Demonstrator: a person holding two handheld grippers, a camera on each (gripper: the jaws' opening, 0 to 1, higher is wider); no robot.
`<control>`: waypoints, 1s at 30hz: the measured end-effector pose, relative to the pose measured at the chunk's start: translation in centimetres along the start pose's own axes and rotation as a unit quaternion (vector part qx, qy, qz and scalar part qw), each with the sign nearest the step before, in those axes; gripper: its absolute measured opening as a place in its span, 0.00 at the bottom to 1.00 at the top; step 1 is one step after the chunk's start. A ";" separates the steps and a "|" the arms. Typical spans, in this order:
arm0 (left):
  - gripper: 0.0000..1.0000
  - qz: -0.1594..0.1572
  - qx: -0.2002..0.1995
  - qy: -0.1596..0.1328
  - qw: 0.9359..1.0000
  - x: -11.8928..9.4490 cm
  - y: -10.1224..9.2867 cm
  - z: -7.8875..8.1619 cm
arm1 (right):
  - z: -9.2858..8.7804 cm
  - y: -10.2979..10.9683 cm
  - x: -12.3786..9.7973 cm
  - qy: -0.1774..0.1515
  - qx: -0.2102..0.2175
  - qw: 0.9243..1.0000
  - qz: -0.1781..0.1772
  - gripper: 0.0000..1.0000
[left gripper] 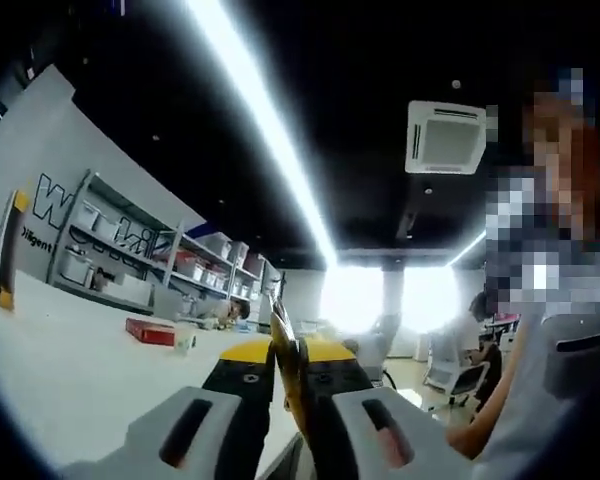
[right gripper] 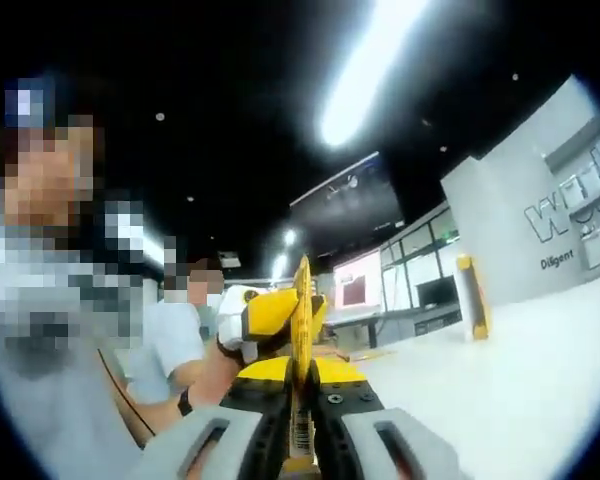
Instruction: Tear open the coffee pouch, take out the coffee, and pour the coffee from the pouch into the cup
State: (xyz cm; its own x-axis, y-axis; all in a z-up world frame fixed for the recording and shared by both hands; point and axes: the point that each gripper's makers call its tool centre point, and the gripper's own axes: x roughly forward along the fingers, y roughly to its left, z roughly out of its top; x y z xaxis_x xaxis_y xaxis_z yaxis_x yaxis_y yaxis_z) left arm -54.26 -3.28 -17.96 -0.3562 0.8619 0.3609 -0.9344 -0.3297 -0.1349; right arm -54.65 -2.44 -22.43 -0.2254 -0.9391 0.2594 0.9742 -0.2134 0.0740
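Yellow pouch (left gripper: 285,365) stands edge-on at 12 o'clock, clamped between your left gripper (left gripper: 288,415) jaws. Right gripper view: your right gripper (right gripper: 302,425) jaws are clamped on it too, left gripper (right gripper: 270,318) opposite, long axis upright.

left gripper (left gripper: 285,375) clamped, right gripper (right gripper: 302,395) clamped, raised
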 end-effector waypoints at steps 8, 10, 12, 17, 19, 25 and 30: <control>0.10 0.000 -0.004 0.027 1.000 -1.5 0.9 -1.8 | -2.2 0.3 -0.2 0.029 -0.005 1.000 -0.003 0.08; 0.10 -0.002 0.012 0.034 0.999 -1.9 1.1 -2.2 | -3.0 0.3 -0.1 0.039 -0.008 0.999 -0.006 0.09; 0.09 -0.010 0.031 0.051 0.998 -2.0 1.1 -2.7 | -3.9 0.3 0.0 0.061 -0.025 0.998 -0.009 0.11; 0.09 -0.048 0.068 0.116 0.990 -1.7 0.7 -3.3 | -2.9 1.5 -0.7 0.063 -0.050 0.997 0.001 0.20; 0.09 -0.063 0.064 0.158 0.983 -1.7 0.8 -3.6 | -1.8 1.9 -1.2 0.049 -0.048 0.998 0.002 0.20; 0.09 -0.107 0.035 0.238 0.965 -2.0 0.3 -4.9 | 1.9 2.4 -2.6 0.024 -0.049 0.998 -0.015 0.20; 0.09 -0.136 0.047 0.283 0.948 -1.8 -1.1 -5.8 | 2.8 2.6 -2.0 0.028 -0.046 0.998 -0.034 0.18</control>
State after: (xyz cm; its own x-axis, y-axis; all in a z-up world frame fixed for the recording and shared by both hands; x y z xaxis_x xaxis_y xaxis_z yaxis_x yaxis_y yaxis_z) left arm -52.65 -2.23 -23.84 -0.0704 0.9799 -0.1865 -0.9971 -0.0747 -0.0160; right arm -51.72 -0.34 -20.10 -0.2925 -0.9346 0.2027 0.9544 -0.2986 0.0004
